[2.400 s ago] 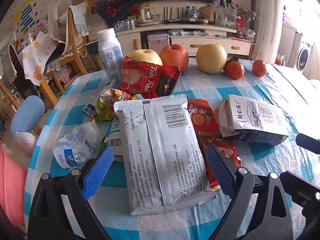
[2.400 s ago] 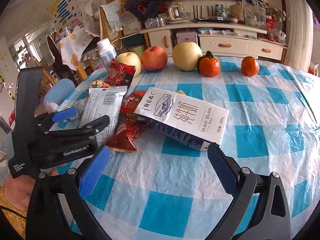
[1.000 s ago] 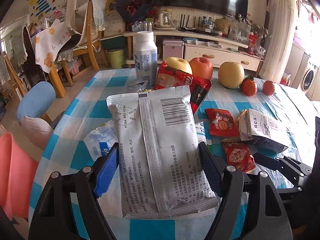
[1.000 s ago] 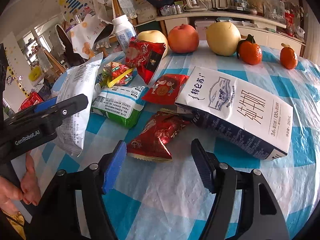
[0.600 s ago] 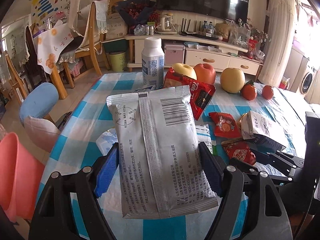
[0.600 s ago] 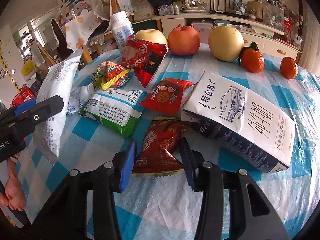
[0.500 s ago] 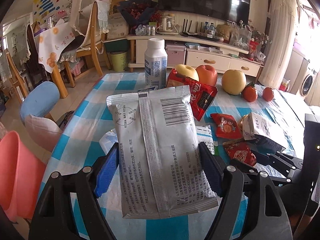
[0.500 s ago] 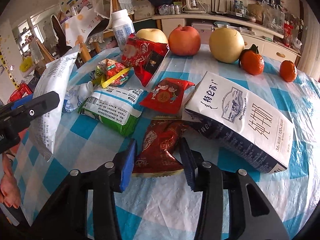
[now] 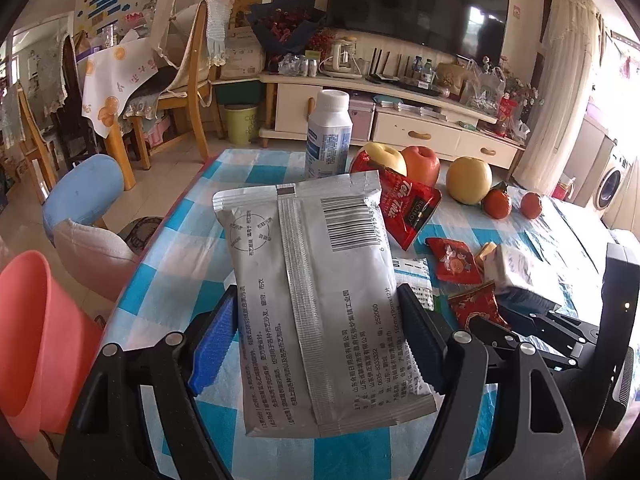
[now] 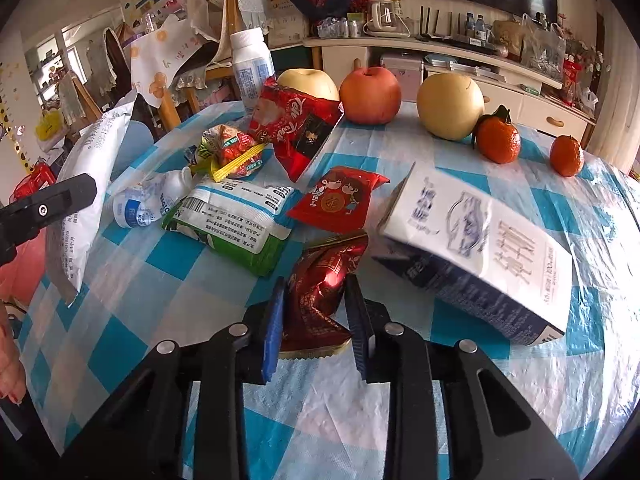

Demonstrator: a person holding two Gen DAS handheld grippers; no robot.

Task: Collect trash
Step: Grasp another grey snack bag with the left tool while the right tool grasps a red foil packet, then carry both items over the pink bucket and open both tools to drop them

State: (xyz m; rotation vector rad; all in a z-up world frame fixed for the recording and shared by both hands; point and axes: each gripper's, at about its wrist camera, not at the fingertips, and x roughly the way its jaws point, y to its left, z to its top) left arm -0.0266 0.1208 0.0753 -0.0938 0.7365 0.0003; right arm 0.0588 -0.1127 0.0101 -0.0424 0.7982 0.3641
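Note:
My left gripper (image 9: 316, 340) is shut on a large silver snack bag (image 9: 320, 280) and holds it above the table's left edge; the bag also shows in the right wrist view (image 10: 86, 196). My right gripper (image 10: 316, 312) is shut on a crumpled dark red foil wrapper (image 10: 322, 288) low over the table. Loose trash lies around it: a green and white packet (image 10: 232, 224), a flat red wrapper (image 10: 340, 200), a red snack bag (image 10: 296, 128), a yellow and red wrapper (image 10: 232, 152), a crushed clear bottle (image 10: 148, 200) and a white milk carton (image 10: 480, 248).
A pink bin (image 9: 36, 336) stands on the floor left of the table, beside a blue chair (image 9: 84, 196). At the table's back stand a white bottle (image 10: 250, 68), apples (image 10: 370, 94), a pear (image 10: 450, 106) and two tangerines (image 10: 498, 140). The blue checked tablecloth (image 10: 400, 420) covers the table.
My left gripper closed on the silver bag and lifted it back toward the left edge. My right gripper moved forward and closed on the dark red wrapper. The carton looks blurred, shifting.

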